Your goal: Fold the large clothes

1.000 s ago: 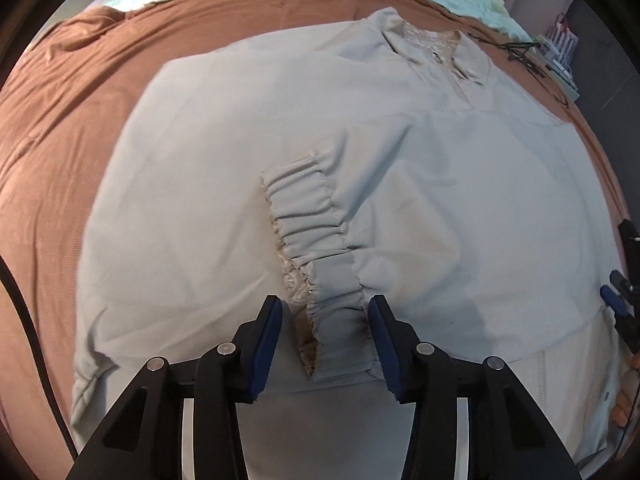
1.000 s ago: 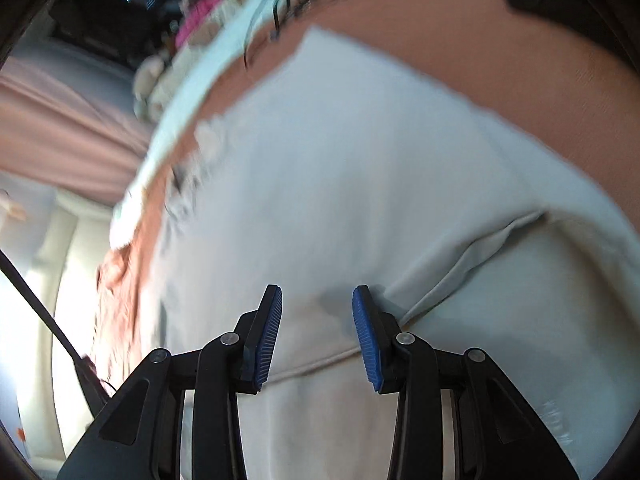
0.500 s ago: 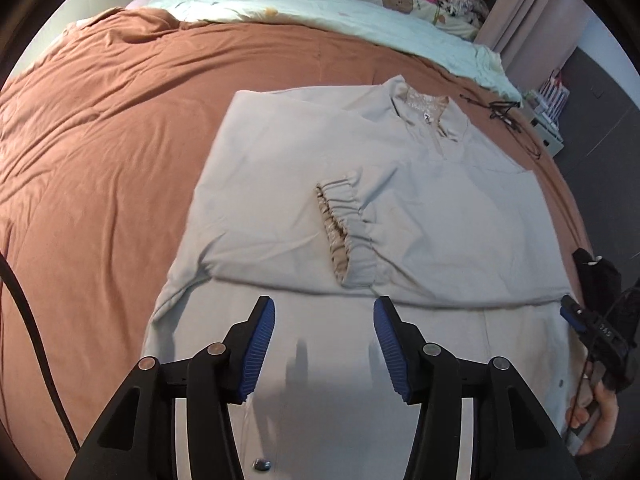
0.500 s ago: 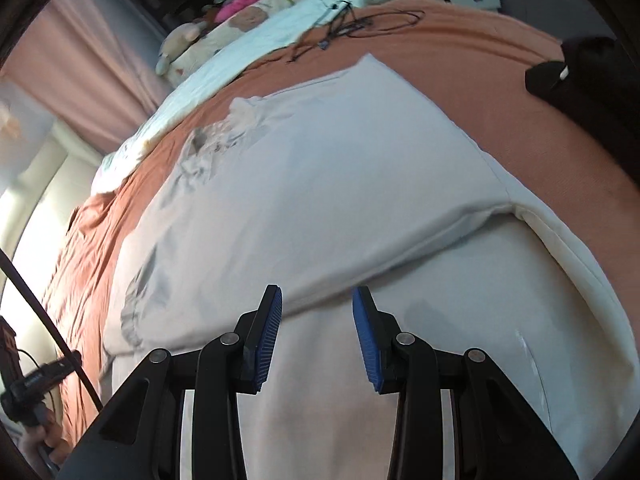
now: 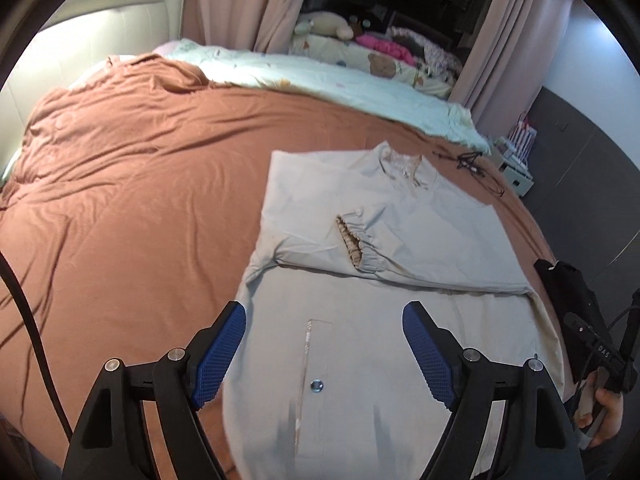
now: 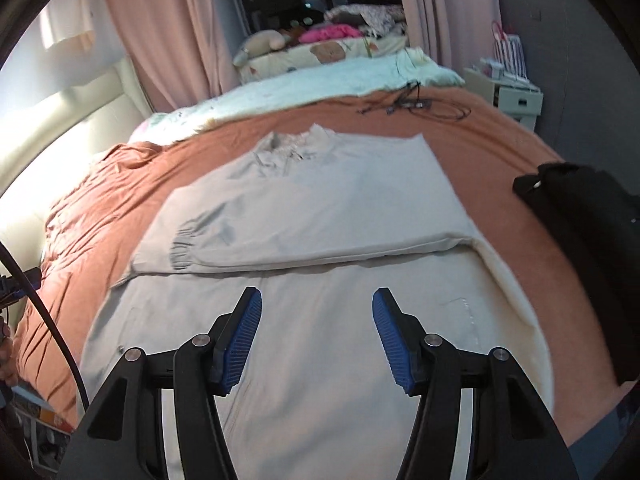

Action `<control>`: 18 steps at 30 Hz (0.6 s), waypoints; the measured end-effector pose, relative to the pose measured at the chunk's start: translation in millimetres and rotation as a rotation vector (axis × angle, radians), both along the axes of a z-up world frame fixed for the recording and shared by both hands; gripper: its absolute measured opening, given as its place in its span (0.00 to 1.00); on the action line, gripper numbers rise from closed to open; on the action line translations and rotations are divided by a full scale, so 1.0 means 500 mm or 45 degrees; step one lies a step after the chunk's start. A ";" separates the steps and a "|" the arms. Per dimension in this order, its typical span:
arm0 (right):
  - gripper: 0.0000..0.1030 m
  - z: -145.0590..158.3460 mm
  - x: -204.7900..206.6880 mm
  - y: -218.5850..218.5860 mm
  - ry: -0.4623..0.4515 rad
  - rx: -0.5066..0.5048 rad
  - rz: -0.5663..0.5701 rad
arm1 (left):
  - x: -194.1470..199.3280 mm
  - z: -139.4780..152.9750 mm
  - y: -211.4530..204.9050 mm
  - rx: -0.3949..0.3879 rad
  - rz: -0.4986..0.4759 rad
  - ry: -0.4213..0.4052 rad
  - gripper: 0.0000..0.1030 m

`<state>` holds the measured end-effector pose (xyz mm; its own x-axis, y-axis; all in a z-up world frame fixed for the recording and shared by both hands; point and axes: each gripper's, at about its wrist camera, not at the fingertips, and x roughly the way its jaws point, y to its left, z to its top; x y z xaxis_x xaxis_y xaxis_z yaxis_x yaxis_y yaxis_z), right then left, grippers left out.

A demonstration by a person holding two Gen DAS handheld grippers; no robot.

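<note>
The bed [image 5: 120, 208] is covered by a rumpled rust-brown sheet [image 6: 500, 136]. A pale grey jacket [image 5: 384, 320] lies flat on it, collar toward the far side, both sleeves folded across the chest. Along the far edge lies a light mint quilt [image 5: 320, 80]. A tangle of black cables [image 6: 412, 106] sits on the sheet between quilt and jacket. A black garment [image 6: 580, 216] lies on the sheet at the jacket's right, apart from it.

Matt cloth jacket [image 5: 400, 248] (metal snap [image 5: 317, 385])
</note>
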<state>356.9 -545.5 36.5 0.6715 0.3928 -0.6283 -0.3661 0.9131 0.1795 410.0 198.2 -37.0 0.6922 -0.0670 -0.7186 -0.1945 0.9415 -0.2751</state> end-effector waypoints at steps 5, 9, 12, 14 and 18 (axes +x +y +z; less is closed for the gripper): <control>0.54 0.029 -0.092 -0.051 -0.084 -0.056 -0.009 | -0.096 0.031 0.011 0.044 0.015 -0.059 0.81; 0.54 0.042 -0.172 -0.065 -0.157 -0.114 -0.027 | -0.174 0.042 0.010 0.084 0.005 -0.068 0.81; 0.54 0.047 -0.224 -0.081 -0.181 -0.105 -0.046 | -0.231 0.049 0.014 0.075 0.012 -0.092 0.81; 0.54 0.050 -0.270 -0.087 -0.249 -0.129 -0.044 | -0.265 0.053 0.012 0.083 0.019 -0.120 0.81; 0.54 0.030 -0.345 -0.093 -0.347 -0.183 -0.020 | -0.342 0.058 -0.001 0.113 0.039 -0.175 0.81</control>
<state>184.1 -592.0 51.5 0.8283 0.3013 -0.4724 -0.3688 0.9279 -0.0549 239.0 197.5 -8.0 0.7850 0.0153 -0.6194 -0.1898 0.9576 -0.2169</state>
